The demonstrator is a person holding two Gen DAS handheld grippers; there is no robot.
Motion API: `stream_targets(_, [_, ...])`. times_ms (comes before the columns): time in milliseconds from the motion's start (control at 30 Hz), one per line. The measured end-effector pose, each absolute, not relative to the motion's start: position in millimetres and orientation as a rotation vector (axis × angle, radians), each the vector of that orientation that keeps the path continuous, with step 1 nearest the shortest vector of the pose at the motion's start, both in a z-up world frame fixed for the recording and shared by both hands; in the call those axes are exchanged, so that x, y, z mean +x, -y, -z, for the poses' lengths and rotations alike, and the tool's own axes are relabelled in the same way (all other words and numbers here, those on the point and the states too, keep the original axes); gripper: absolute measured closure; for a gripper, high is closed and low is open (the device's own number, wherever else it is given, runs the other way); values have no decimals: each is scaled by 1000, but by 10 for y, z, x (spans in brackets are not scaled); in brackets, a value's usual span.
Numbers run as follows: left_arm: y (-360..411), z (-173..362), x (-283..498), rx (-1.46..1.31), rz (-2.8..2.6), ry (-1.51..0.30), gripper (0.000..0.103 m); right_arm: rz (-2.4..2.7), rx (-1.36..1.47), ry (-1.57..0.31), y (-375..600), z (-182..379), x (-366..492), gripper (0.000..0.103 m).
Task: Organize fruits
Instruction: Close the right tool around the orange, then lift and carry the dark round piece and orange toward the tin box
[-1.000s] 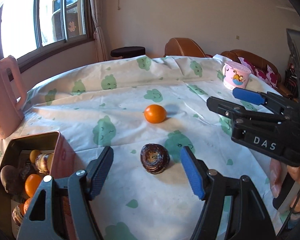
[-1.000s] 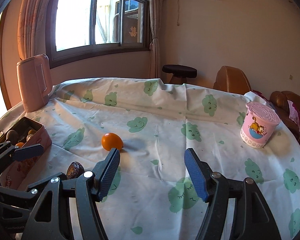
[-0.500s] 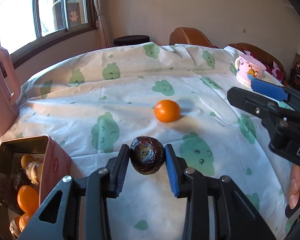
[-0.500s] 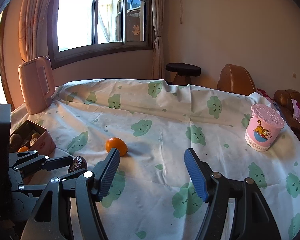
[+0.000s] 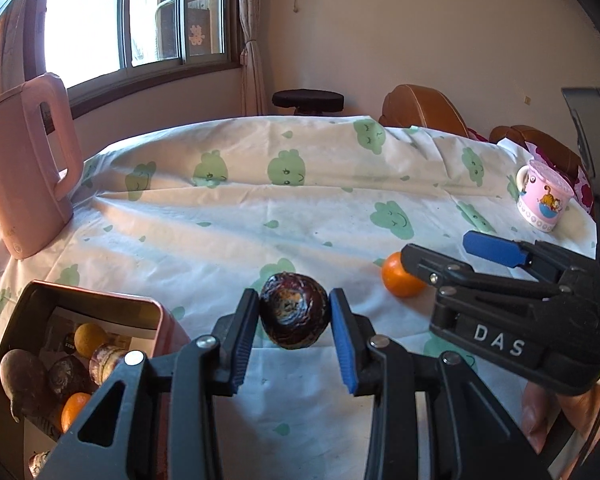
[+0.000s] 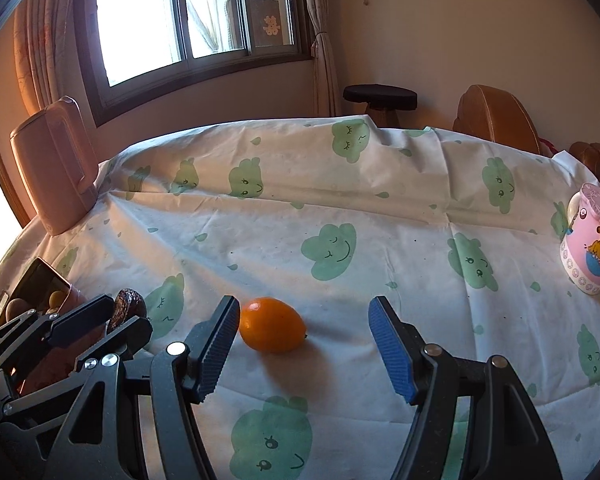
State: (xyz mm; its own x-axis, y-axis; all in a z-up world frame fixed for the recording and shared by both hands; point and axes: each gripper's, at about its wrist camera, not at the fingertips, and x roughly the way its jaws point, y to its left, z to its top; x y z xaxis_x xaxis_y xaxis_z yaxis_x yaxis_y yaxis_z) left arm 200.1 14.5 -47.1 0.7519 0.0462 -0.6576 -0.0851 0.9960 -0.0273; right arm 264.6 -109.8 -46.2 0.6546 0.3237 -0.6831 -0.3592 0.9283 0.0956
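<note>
Left wrist: left claw (image 5: 293, 322) clamped on dark fruit (image 5: 293, 316).
Right claw (image 6: 304, 334) apart; orange (image 6: 272, 329) between its pads, at 9 o'clock side.

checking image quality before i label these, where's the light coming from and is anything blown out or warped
Left wrist view: window is blown out white, warm sidelight, table edge bowed by fisheye, dark fruit in the left tongs sharp. Right wrist view: same overexposed window, orange casts a shadow toward the camera, corners vignetted black.
</note>
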Motion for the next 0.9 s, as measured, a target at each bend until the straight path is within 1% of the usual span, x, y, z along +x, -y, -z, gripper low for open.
stream_targets(167, [-227, 468, 1990, -94, -82, -710, 65, -408, -62, -790, 1015, 534, 2694, 35])
stream_targets(233, [-254, 470, 1983, -109, -88, -710, 65, -409, -61, -815, 1005, 572, 2729, 41])
stream_targets(333, [-268, 479, 1988, -118, -91, -715, 65, -431, -42, -851, 1006, 625, 2788, 44])
stream_targets(367, [-261, 478, 1985, -115, -89, -714, 65, -437, -44, -871, 992, 652, 2810, 47])
stream_targets(400, [-257, 476, 1982, -113, -90, -712, 65, -447, -43, -881, 987, 667, 2820, 55])
stream_targets(433, [-254, 474, 1978, -112, -91, -710, 65, -456, -41, -884, 983, 672, 2817, 61])
stream_targets(633, [-212, 417, 1914, -97, -74, -668, 65, -458, -40, -868, 1004, 649, 2774, 62])
stream_targets(900, [-205, 357, 1843, -88, -75, -616, 65, -468, -39, -801, 1043, 552, 2620, 62])
